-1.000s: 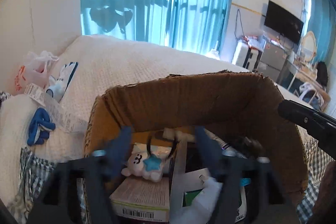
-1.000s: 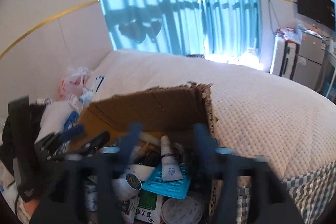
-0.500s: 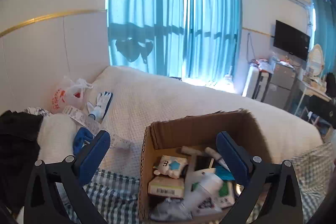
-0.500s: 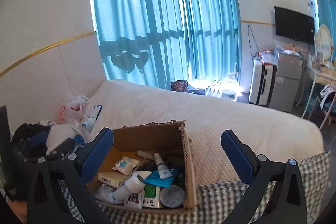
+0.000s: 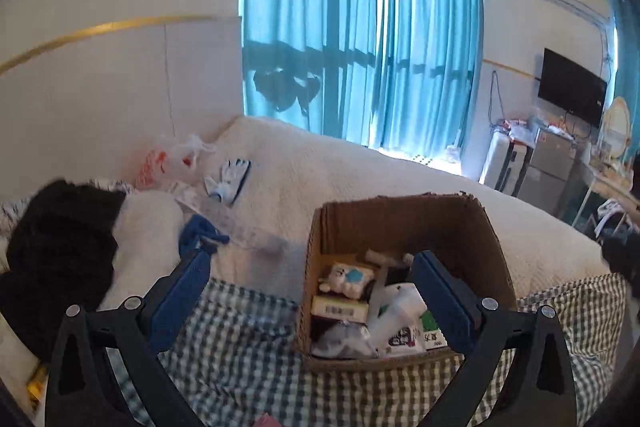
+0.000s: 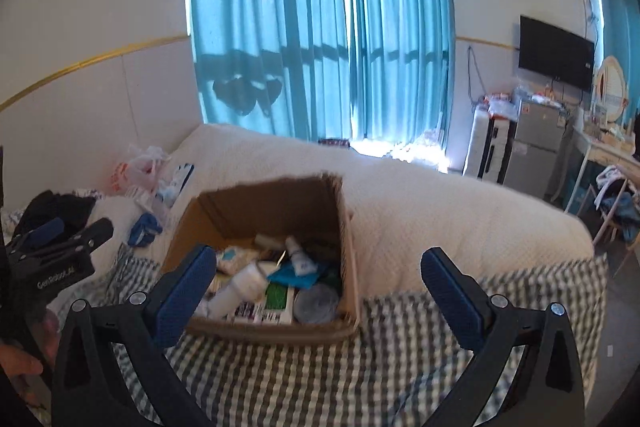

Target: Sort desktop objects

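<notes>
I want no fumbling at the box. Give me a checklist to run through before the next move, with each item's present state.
1. Left claw open, nothing between its pads: ok.
2. Right claw open, nothing between its pads: ok.
3. Cardboard box upright on the checked cloth, top open: ok.
4. White bottle lies exposed on top of the pile: ok.
5. Items buried under the pile: cannot tell.
</notes>
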`<control>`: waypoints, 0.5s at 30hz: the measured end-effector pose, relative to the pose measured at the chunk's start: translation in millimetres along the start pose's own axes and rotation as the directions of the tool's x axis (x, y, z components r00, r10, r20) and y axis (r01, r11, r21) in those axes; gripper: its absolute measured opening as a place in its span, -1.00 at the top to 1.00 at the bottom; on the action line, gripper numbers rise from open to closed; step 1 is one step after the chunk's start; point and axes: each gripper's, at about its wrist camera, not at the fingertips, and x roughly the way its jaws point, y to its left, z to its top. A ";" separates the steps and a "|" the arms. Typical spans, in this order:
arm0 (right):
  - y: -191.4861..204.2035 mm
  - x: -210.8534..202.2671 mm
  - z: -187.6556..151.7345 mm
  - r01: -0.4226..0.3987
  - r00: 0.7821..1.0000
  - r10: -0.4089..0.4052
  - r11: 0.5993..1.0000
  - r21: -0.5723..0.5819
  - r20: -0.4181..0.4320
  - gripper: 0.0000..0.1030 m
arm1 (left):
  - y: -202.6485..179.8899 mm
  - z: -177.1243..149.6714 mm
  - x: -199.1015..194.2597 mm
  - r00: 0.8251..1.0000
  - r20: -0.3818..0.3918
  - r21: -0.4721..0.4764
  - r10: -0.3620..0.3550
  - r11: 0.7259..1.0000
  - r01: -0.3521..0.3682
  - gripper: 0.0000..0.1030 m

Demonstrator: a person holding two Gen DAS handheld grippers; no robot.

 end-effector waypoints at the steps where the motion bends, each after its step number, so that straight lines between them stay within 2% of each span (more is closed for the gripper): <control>1: 0.3 4.5 -9.3 -0.001 1.000 0.001 1.000 0.006 -0.008 -0.99 | -0.8 -7.8 4.2 1.000 -0.011 -0.003 -0.001 1.000 0.001 -1.00; 3: 2.1 14.9 -30.4 0.024 1.000 -0.024 1.000 0.005 -0.010 -0.99 | -6.4 -22.8 10.3 0.999 -0.033 0.010 0.003 1.000 -0.002 -1.00; 7: -1.4 31.2 -68.6 0.081 0.997 -0.080 0.997 0.012 -0.014 -0.99 | -17.1 -53.6 18.2 0.995 -0.057 0.066 0.080 0.995 -0.076 -1.00; 8: -5.4 34.1 -78.9 0.079 0.997 -0.078 0.996 0.034 -0.020 -0.99 | -15.9 -61.9 17.1 0.992 -0.048 0.064 0.114 0.992 -0.111 -1.00; 11: -13.2 47.5 -101.6 0.058 0.996 -0.052 0.995 0.079 -0.078 -0.99 | -9.7 -88.3 12.3 0.990 -0.045 0.012 0.135 0.991 -0.134 -1.00; 15: -5.0 54.1 -114.9 0.090 0.991 -0.089 0.996 0.005 -0.097 -0.99 | -6.2 -114.6 13.5 0.989 -0.068 -0.011 0.130 0.991 -0.131 -1.00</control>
